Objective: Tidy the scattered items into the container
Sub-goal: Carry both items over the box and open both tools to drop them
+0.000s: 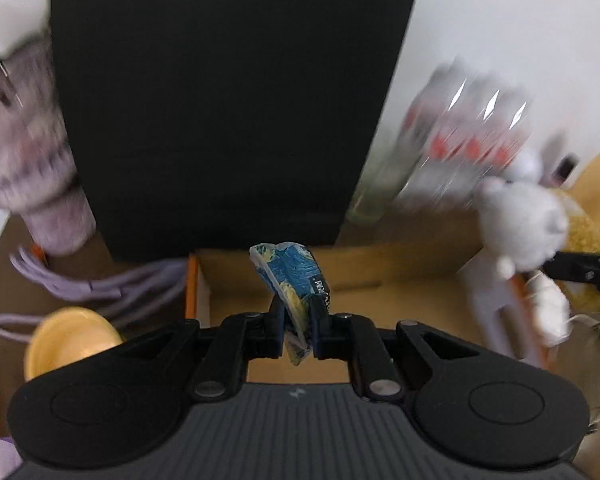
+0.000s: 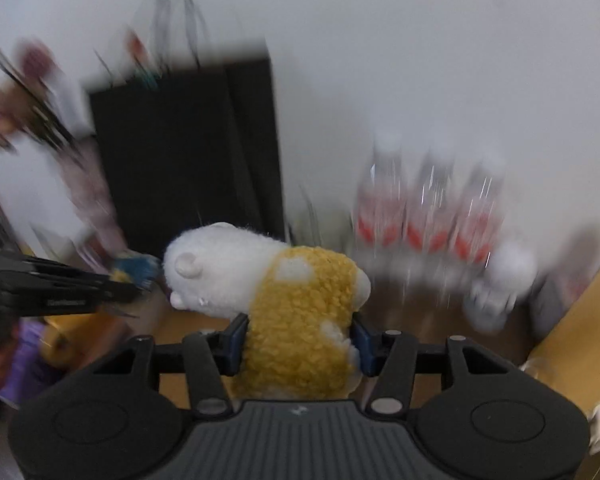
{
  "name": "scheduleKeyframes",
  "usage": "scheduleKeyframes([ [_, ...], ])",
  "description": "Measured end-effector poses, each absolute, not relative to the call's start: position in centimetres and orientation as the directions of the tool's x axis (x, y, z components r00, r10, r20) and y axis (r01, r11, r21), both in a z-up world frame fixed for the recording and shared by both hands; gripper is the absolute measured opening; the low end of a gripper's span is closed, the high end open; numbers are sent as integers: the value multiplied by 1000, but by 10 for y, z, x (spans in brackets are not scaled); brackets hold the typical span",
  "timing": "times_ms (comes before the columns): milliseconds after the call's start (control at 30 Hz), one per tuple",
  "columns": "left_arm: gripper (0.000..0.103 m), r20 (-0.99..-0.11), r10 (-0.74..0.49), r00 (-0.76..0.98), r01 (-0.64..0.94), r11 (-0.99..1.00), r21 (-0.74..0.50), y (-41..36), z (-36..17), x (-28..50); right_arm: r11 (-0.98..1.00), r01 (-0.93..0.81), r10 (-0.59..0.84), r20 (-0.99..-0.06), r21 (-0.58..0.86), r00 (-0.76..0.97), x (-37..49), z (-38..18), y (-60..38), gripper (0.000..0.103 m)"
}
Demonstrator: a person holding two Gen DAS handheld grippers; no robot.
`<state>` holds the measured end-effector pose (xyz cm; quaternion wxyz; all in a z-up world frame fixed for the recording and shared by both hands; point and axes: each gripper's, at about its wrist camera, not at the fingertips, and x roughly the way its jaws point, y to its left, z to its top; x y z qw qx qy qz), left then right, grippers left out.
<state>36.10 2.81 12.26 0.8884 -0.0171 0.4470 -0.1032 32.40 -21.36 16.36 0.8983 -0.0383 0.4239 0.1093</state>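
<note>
My left gripper (image 1: pixel 296 324) is shut on a small blue and yellow packet (image 1: pixel 296 280), which stands up between its fingers over the open cardboard box (image 1: pixel 372 268). My right gripper (image 2: pixel 300 344) is shut on a plush toy (image 2: pixel 296 312) with a white head and a mustard yellow woolly body. The same plush toy (image 1: pixel 528 216) shows at the right of the left wrist view, in the right gripper's jaws. In the right wrist view the left gripper (image 2: pixel 140 280) comes in from the left with the blue packet (image 2: pixel 136 268) at its tip, close to the plush head.
A tall black box (image 1: pixel 228 100) stands behind the cardboard box. Three clear bottles with red labels (image 2: pixel 428 224) stand to the right. A yellow lid-like disc (image 1: pixel 72 340), purple cords (image 1: pixel 100 284) and a grey patterned cylinder (image 1: pixel 32 160) lie at the left.
</note>
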Motion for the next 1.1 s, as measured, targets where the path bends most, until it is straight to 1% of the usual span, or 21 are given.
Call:
scheduleKeyframes([
  [67, 13, -822, -202, 533, 178, 976, -124, 23, 99, 370, 980, -199, 130, -820, 21, 558, 346, 129, -211, 51],
  [200, 13, -866, -171, 470, 188, 978, -91, 17, 67, 385, 983, -182, 92, -878, 6, 469, 367, 79, -205, 51],
  [267, 13, -878, -143, 457, 182, 981, -65, 17, 57, 391, 982, -189, 75, -891, -12, 447, 370, 65, -203, 51],
  [333, 18, -886, -115, 449, 168, 985, -43, 20, 51, 394, 982, -186, 57, -901, -27, 429, 375, 54, -200, 51],
  [367, 18, -887, -114, 448, 160, 986, -46, 22, 51, 396, 983, -180, 39, -906, -42, 422, 376, 50, -198, 52],
  [400, 22, -888, -117, 445, 155, 986, -52, 25, 50, 396, 984, -171, 24, -908, -52, 418, 377, 45, -199, 54],
  [467, 24, -889, -124, 440, 144, 987, -67, 29, 53, 395, 987, -153, 16, -912, -51, 409, 379, 42, -200, 55],
  [500, 28, -892, -126, 434, 146, 987, -69, 28, 57, 393, 988, -151, 19, -914, -47, 406, 380, 43, -201, 56],
  [567, 41, -891, -141, 432, 157, 984, -80, 29, 69, 387, 986, -155, 14, -910, -55, 414, 375, 50, -199, 61],
  [600, 53, -889, -144, 434, 160, 984, -81, 25, 77, 388, 985, -157, 9, -904, -65, 427, 375, 55, -200, 68],
  [633, 59, -886, -141, 442, 159, 984, -77, 26, 86, 383, 985, -156, 5, -897, -71, 442, 370, 63, -201, 74],
  [700, 64, -879, -135, 458, 151, 986, -73, 27, 108, 375, 987, -146, 11, -886, -64, 463, 360, 84, -204, 79],
  [733, 73, -876, -136, 462, 142, 987, -78, 27, 117, 371, 989, -139, 24, -883, -47, 469, 355, 95, -207, 79],
  [800, 85, -877, -131, 463, 117, 989, -86, 31, 138, 360, 993, -120, 65, -881, 9, 469, 342, 119, -216, 83],
  [833, 86, -877, -123, 464, 110, 991, -81, 32, 148, 354, 993, -114, 87, -882, 38, 464, 336, 130, -219, 87],
  [867, 86, -876, -116, 468, 111, 991, -72, 33, 157, 346, 992, -110, 108, -881, 64, 460, 327, 141, -221, 88],
  [1000, 90, -863, -107, 494, 106, 992, -62, 34, 180, 317, 991, -95, 124, -867, 89, 482, 294, 170, -225, 88],
  [1100, 90, -858, -99, 504, 104, 993, -54, 30, 190, 296, 991, -98, 125, -863, 88, 490, 278, 182, -223, 88],
])
